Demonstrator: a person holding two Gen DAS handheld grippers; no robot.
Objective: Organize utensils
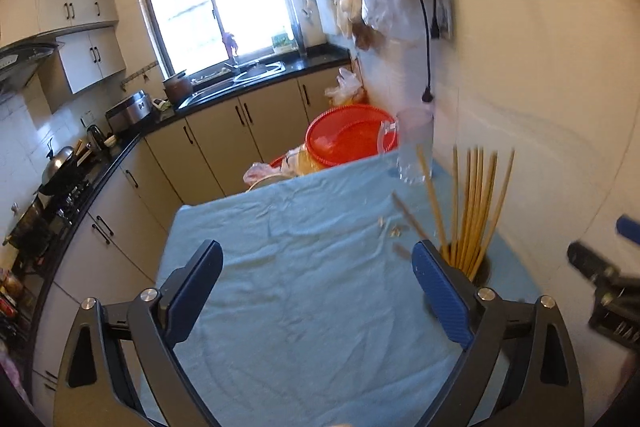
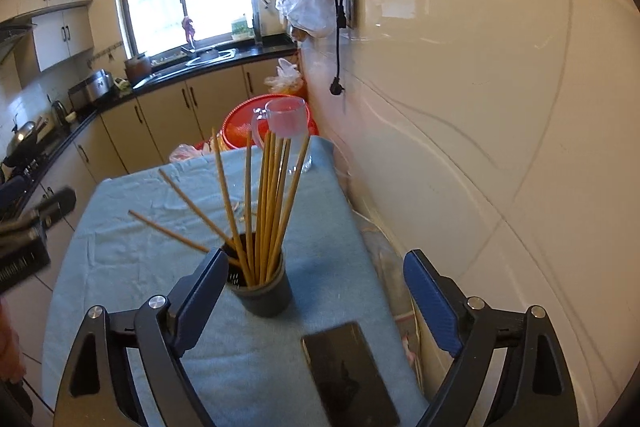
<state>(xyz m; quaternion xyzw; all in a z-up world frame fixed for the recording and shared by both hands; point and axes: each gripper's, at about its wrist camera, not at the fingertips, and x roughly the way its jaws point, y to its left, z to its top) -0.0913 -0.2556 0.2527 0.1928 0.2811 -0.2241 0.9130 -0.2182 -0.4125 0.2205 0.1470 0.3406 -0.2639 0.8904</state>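
A small table covered by a light blue cloth (image 2: pixel 132 259) stands against a white tiled wall in a kitchen. On it sits a dark grey cylindrical holder (image 2: pixel 262 287) filled with long, pale wooden chopsticks (image 2: pixel 272 203); most stand nearly upright, while two lean far out to the left. A clear glass mug (image 2: pixel 285 125) stands at the far edge, and a black phone (image 2: pixel 348 371) lies flat near the front. The left gripper (image 1: pixel 318 287) hovers over bare cloth with its jaws wide apart and nothing between them. The right gripper (image 2: pixel 316 299) hangs just in front of the holder, jaws likewise spread and empty. No chopsticks remain loose on the cloth, so the sorting step looks essentially finished; the next move probably calls for tidying the two leaning sticks.
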